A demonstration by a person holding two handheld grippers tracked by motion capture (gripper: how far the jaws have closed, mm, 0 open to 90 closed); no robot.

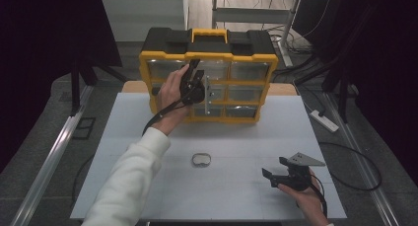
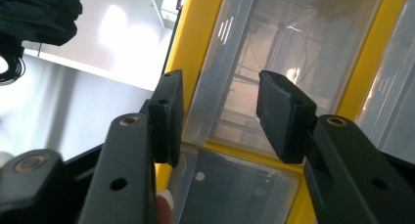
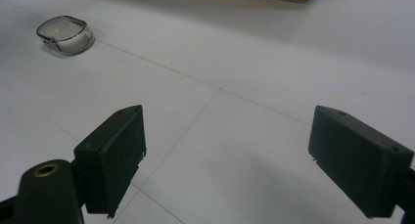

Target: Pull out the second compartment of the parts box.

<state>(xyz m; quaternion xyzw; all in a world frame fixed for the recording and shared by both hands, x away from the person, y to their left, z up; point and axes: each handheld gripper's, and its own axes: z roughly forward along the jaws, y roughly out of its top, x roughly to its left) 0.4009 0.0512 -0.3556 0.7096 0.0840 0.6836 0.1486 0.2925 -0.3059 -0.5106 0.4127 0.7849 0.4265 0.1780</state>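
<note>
- At bench (image 1: 148,137) back edge: yellow-and-black plastic organiser case w/ clear drawers (image 1: 249,63) stands upright on its long side, handle up, drawer fronts facing the person.
- Left tool (image 1: 196,74) up against case front; jaws partly open, straddling a clear drawer front (image 2: 235,87), pads not pressing it.
- Right tool (image 1: 275,168) low over bench, front right; jaws wide apart, nothing between.
- Small clear plastic cup (image 1: 201,160) sits mid-bench, well apart from case.
</note>
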